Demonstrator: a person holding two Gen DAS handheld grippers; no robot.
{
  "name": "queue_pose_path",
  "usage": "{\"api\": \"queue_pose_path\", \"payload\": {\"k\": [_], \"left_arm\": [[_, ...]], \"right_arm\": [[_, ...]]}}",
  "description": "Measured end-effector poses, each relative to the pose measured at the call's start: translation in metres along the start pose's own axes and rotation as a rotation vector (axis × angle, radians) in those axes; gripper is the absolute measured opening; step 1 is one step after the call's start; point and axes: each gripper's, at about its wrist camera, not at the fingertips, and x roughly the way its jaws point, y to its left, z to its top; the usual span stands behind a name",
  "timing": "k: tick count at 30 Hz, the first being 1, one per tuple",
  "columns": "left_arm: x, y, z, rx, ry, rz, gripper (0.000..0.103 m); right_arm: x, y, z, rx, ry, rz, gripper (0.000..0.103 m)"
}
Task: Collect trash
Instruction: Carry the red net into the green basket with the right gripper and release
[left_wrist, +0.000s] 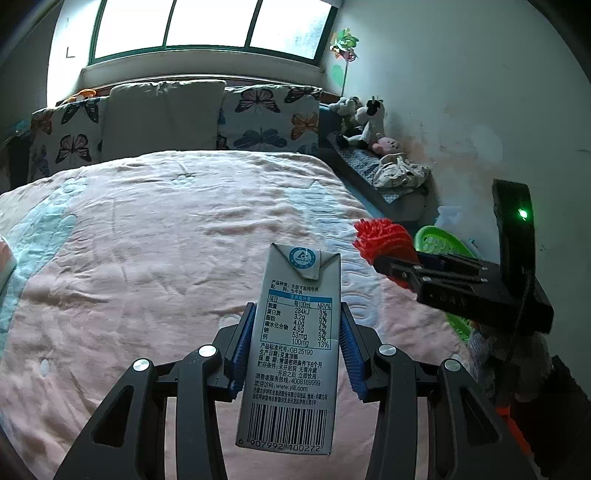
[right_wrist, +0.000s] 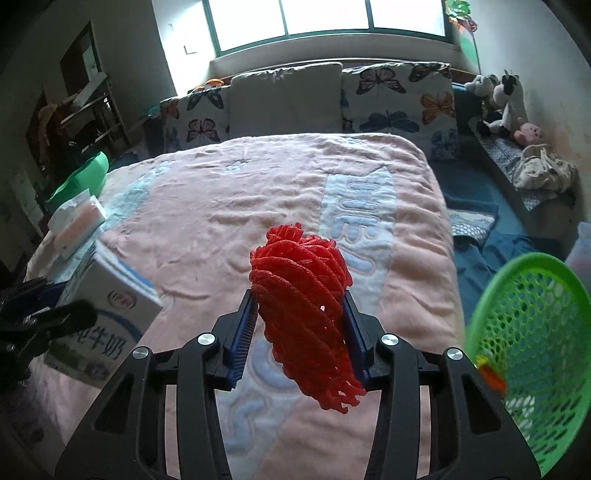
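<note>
The left tongs (left_wrist: 297, 350) are clenched on a milk carton (left_wrist: 291, 343), the blue pads pressing its two narrow sides while it stands upright above the pink bed (left_wrist: 147, 240); the right tongs (right_wrist: 301, 332) are clenched on a red foam net (right_wrist: 301, 302), the sort that wraps fruit, squeezed between the pads with its loose end hanging below them; both pieces of trash are lifted clear of the bedspread rather than lying on it. A green basket (right_wrist: 532, 332) sits just to the right of the right tongs, off the edge of the bed, tilted toward the camera; something small and orange-yellow lies near its rim, too blurred to name, so it may already hold some rubbish. By my reading the picking-up is done for these two items and the dropping-off is what remains; the net is the nearer of the two to the basket, and the carton must cross over from the left. The bedspread itself looks free of further litter in the part that shows; a tissue pack (right_wrist: 77, 221) rests at the bed's left edge, and whether that counts as trash I cannot tell. Pillows (right_wrist: 288, 99) and soft toys (right_wrist: 498, 103) at the far end belong there and need no handling.
</note>
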Motion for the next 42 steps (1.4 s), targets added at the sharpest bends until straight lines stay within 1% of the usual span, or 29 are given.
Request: {"api": "queue_pose_path", "payload": {"k": [13, 20, 24, 33, 42], "left_arm": [[-0.007, -0.037, -0.004, 0.036, -0.01, -0.051, 0.042], [-0.002, -0.061, -0.008, 0.06, 0.005, -0.083, 0.042], [0.002, -0.076, -0.007, 0.076, 0.013, -0.105, 0.042], [0.013, -0.099, -0.005, 0.103, 0.031, -0.125, 0.042], [0.019, -0.128, 0.002, 0.145, 0.034, -0.151, 0.042]], "right_arm": [[-0.051, -0.012, -0.035, 0.048, -0.029, -0.022, 0.046], [-0.074, -0.027, -0.049, 0.077, -0.049, -0.053, 0.046], [-0.085, -0.041, -0.055, 0.099, -0.056, -0.076, 0.046], [-0.106, -0.073, -0.068, 0.148, -0.07, -0.131, 0.046], [-0.124, -0.115, -0.079, 0.203, -0.08, -0.205, 0.047]]}}
